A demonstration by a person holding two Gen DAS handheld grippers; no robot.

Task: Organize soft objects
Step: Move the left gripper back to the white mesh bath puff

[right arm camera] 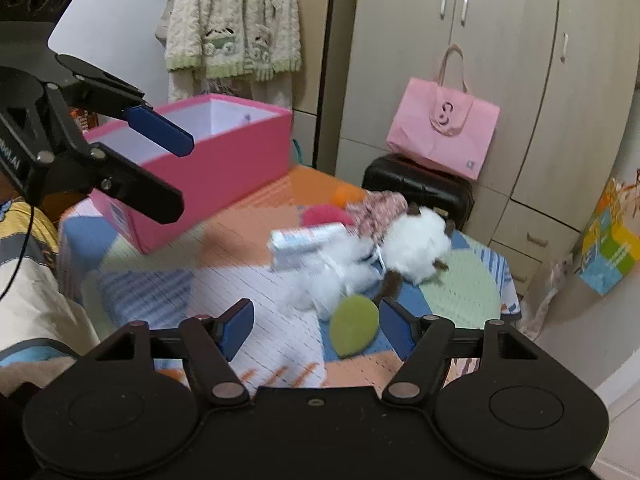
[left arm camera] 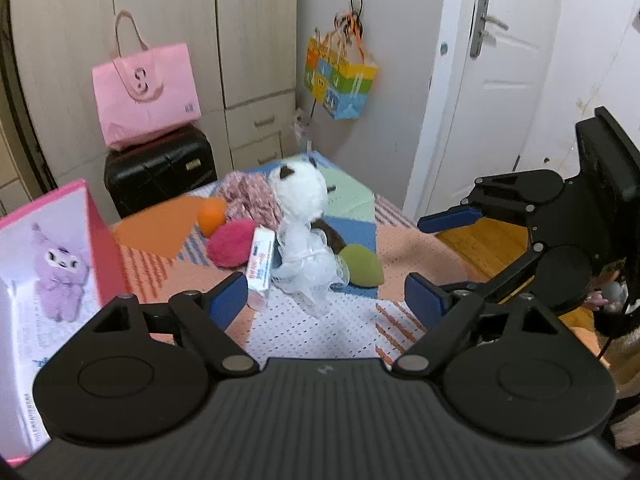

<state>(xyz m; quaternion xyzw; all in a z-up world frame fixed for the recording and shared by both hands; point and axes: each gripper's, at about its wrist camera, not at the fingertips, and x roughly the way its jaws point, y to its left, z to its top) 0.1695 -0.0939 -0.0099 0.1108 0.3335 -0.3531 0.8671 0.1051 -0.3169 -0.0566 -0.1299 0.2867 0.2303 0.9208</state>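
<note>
A white plush toy in a lace dress (left arm camera: 298, 224) (right arm camera: 384, 256) lies on the patterned table. Around it lie a green sponge (left arm camera: 362, 266) (right arm camera: 354, 330), a magenta fluffy ball (left arm camera: 232, 242) (right arm camera: 326, 214), an orange ball (left arm camera: 212, 216) (right arm camera: 346, 196), a floral cloth (left arm camera: 250, 192) (right arm camera: 378, 208) and a white tube box (left arm camera: 260, 262) (right arm camera: 304, 244). An open pink box (left arm camera: 52, 256) (right arm camera: 208, 160) stands at the left. My left gripper (left arm camera: 324, 300) (right arm camera: 168, 168) is open and empty, short of the toy. My right gripper (right arm camera: 316, 326) (left arm camera: 436, 256) is open and empty, the sponge just ahead between its fingers.
A black suitcase (left arm camera: 160, 168) (right arm camera: 420, 188) with a pink bag (left arm camera: 146, 92) (right arm camera: 444, 124) on it stands behind the table, before wardrobes. A colourful bag (left arm camera: 340, 76) hangs on the wall. A white door (left arm camera: 500, 80) is at right. A knit cardigan (right arm camera: 234, 20) hangs.
</note>
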